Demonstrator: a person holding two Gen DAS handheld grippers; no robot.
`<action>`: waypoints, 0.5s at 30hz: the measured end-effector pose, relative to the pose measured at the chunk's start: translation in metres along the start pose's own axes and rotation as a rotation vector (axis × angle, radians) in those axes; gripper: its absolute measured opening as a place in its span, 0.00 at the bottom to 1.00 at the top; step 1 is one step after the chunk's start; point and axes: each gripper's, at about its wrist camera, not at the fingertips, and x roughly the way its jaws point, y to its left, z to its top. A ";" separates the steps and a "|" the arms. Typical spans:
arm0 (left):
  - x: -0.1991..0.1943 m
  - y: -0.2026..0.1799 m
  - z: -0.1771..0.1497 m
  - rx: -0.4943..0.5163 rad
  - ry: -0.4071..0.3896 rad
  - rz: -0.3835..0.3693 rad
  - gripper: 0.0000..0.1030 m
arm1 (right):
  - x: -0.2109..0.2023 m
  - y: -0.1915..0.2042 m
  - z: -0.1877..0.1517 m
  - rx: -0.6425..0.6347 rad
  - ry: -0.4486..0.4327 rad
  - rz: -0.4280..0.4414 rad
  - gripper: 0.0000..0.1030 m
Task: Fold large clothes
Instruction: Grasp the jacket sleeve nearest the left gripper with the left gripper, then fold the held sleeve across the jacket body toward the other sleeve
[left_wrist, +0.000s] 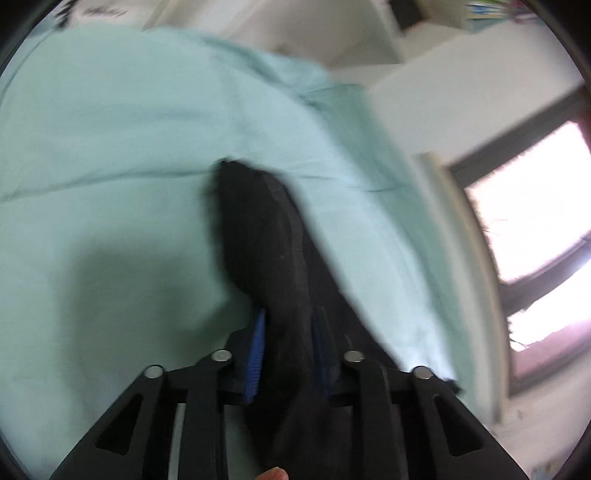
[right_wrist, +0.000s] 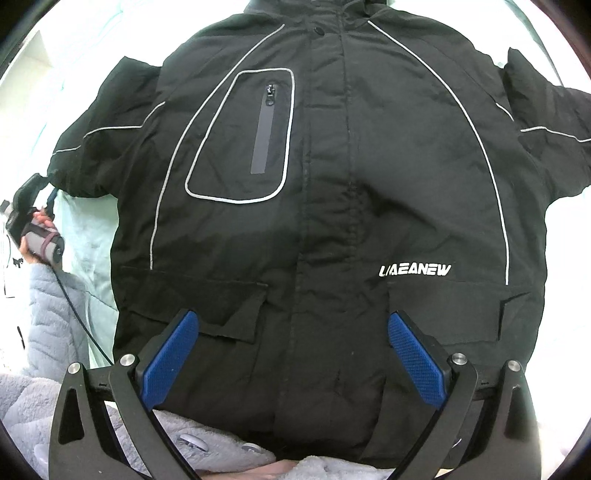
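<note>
The black jacket (right_wrist: 314, 206) lies front-up and spread flat on a pale green bedsheet (left_wrist: 110, 147), its hem toward me and its collar at the far side. Grey piping runs down both shoulders and rings a zipped chest pocket (right_wrist: 245, 136); white lettering (right_wrist: 414, 270) sits above one flap pocket, and a second flap pocket (right_wrist: 195, 306) lies opposite. Whether any pocket holds something I cannot tell.

My right gripper (right_wrist: 291, 354) hangs above the hem, pointing down at it, its jaws spread wide with the blue pads (right_wrist: 417, 362) well apart and nothing between them.

My left gripper (left_wrist: 288, 350) has its jaws drawn in close on a black sleeve end (left_wrist: 258, 236), which runs out between the blue pads and rests on the sheet ahead.

The left wrist view is blurred; it alone shows a bright window (left_wrist: 528, 199) and white walls to one side. Only the right wrist view shows the whole garment, and at its left edge my left hand (right_wrist: 35, 236) gripping the handle beside the sleeve cuff, a cable trailing from it, my pale quilted sleeve (right_wrist: 51, 306) below. A grey fleecy garment (right_wrist: 207, 439) sits just below the hem.
</note>
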 end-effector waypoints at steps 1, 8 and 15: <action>-0.005 -0.013 -0.002 0.031 0.003 -0.043 0.22 | 0.000 0.000 0.000 0.001 0.000 0.003 1.00; -0.007 -0.067 -0.029 0.172 0.067 -0.133 0.22 | -0.001 0.002 -0.004 -0.019 -0.010 0.019 1.00; -0.011 -0.128 -0.069 0.374 0.158 -0.199 0.22 | 0.001 -0.010 -0.002 0.040 -0.011 0.045 1.00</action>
